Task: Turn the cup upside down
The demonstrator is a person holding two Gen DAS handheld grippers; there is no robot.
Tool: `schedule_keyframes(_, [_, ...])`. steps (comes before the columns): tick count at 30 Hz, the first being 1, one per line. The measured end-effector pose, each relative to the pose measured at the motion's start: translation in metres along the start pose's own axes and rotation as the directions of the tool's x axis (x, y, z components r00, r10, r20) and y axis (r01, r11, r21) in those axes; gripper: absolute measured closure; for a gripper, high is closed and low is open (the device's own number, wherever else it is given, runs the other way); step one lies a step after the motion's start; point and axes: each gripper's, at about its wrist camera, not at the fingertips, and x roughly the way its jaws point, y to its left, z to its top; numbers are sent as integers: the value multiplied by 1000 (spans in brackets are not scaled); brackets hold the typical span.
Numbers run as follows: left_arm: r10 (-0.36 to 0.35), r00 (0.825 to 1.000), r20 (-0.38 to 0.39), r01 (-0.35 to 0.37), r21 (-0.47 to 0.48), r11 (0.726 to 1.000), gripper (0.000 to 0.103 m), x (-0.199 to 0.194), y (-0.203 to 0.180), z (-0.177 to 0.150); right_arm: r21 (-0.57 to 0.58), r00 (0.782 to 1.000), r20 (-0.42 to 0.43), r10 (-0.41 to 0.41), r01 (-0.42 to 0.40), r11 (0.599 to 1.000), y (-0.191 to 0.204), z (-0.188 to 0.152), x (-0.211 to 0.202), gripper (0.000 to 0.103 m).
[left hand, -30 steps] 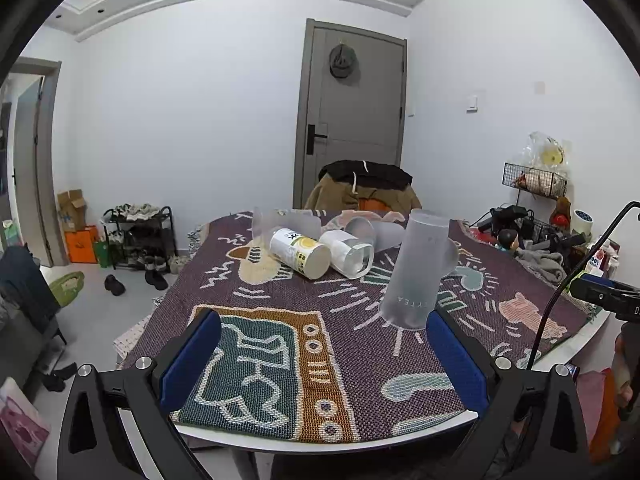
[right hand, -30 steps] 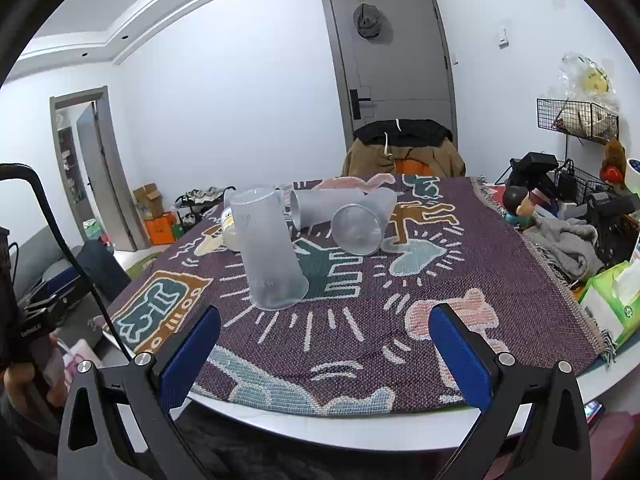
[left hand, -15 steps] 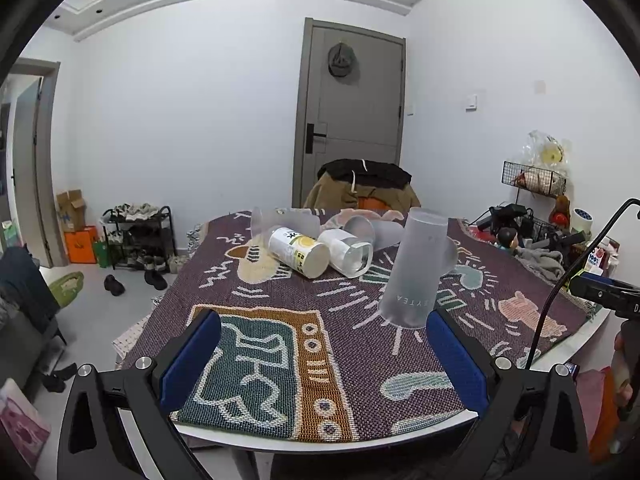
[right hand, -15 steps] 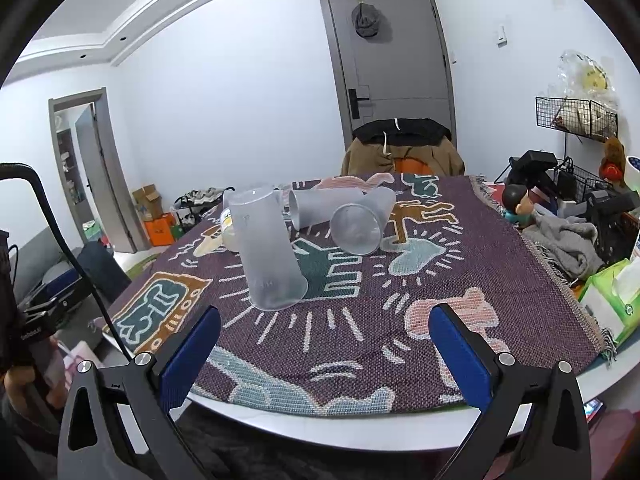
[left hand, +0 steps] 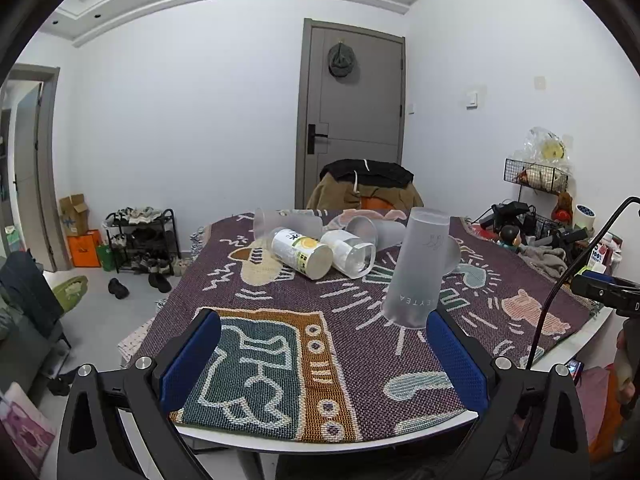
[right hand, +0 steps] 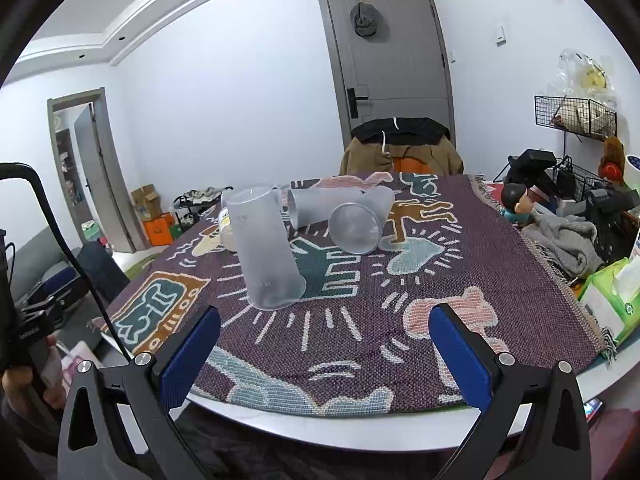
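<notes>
A tall frosted plastic cup [left hand: 418, 266] stands mouth-down on the patterned cloth; it also shows in the right wrist view [right hand: 266, 246]. Behind it several cups lie on their sides: a white labelled one [left hand: 301, 253], a clear one [left hand: 350, 253], and frosted ones [right hand: 354, 226] [right hand: 320, 205]. My left gripper [left hand: 322, 354] is open and empty at the table's near edge, with the upturned cup just beyond its right finger. My right gripper [right hand: 324, 350] is open and empty, apart from the cups.
The table [right hand: 532, 420] carries a purple patterned cloth [right hand: 460, 280]. Clutter sits at the right: grey cloth [right hand: 564, 240], a green tissue pack [right hand: 612, 300], a doll [right hand: 516, 200]. A chair with jackets [right hand: 400, 148] stands behind the table. A shoe rack [left hand: 140, 240] is on the floor at left.
</notes>
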Motion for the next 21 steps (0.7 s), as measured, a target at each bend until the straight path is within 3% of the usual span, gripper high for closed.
schedule_keyframes(21, [13, 1000, 12, -13, -7, 1000, 0, -3, 1, 2, 3, 1000, -3, 0, 0, 1000, -1, -1, 0, 0])
